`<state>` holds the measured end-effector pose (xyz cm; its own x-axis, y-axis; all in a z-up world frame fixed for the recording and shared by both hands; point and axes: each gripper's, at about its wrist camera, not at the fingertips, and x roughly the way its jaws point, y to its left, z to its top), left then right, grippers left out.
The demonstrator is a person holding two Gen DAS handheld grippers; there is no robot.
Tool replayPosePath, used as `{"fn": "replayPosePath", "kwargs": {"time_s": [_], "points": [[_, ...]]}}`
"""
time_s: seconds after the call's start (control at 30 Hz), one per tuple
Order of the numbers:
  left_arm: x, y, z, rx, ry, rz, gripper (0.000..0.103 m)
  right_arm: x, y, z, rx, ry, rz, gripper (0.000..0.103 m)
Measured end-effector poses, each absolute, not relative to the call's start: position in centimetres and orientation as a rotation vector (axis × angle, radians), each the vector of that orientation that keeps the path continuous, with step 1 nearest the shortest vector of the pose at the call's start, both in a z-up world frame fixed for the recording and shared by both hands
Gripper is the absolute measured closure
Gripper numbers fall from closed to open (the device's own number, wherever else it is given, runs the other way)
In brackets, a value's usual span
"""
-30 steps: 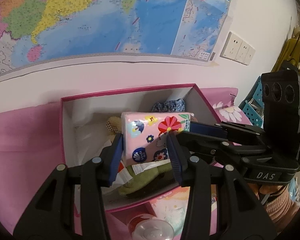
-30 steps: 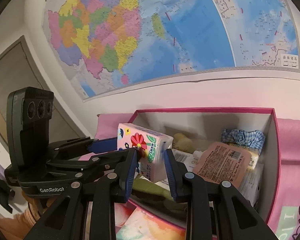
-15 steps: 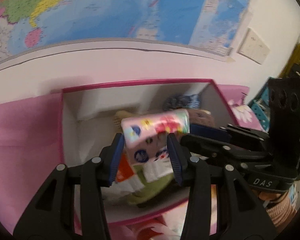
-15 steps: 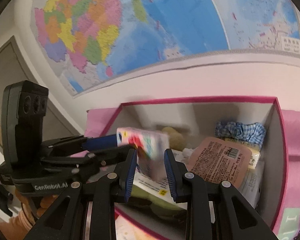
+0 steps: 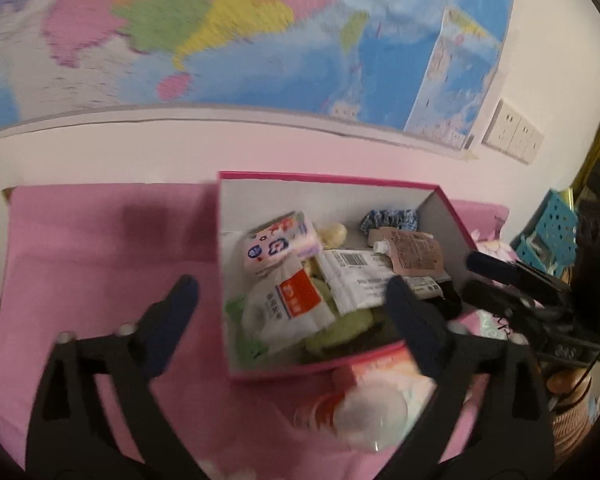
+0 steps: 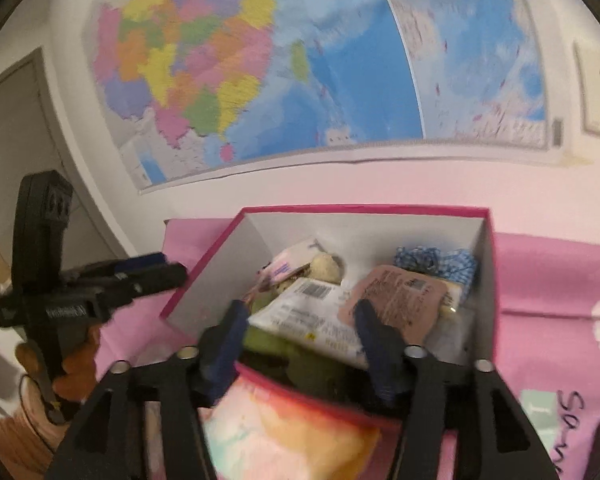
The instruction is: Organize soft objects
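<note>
A pink-edged open box (image 5: pixel 332 179) (image 6: pixel 364 210) stands on the pink cloth against the wall. The flowered tissue pack (image 5: pixel 278 242) (image 6: pixel 290 258) lies inside it at the back left, among pouches, a blue checked cloth (image 5: pixel 388 218) (image 6: pixel 436 260) and a green soft item (image 5: pixel 340 328). My left gripper (image 5: pixel 292 308) is open and empty, in front of the box's left wall. My right gripper (image 6: pixel 300 334) is open and empty over the box's near edge. A pastel soft pack (image 6: pixel 284 428) lies in front of the box.
A round clear-topped white item (image 5: pixel 364 412) lies by the pastel pack. A wall map hangs above. Blue perforated baskets (image 5: pixel 548 240) stand at the right. A door (image 6: pixel 16 152) is at the left.
Both grippers opened and let go of the flowered tissue pack, which dropped into the box. Both grippers pulled back, the left one shifting left.
</note>
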<state>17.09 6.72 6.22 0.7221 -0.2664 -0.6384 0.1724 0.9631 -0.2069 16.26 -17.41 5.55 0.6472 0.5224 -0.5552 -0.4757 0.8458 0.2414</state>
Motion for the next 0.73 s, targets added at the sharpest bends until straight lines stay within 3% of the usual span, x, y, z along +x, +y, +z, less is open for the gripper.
{"fn": "replayPosePath", "kwargs": {"time_s": [0.03,0.2,0.73], "points": [[16.0,7.1,6.4,-0.146,0.7,-0.232,0.0,14.8,-17.4,5.7,0.042,0.635,0.55,0.02],[11.0,8.3,5.6,-0.154,0.642,-0.126,0.0,9.4,-17.9,5.0,-0.044,0.587,0.471,0.001],[3.0,3.1,0.9,-0.027,0.71,-0.075,0.0,2.4,-17.6,0.9,-0.038,0.632,0.374,0.0]]}}
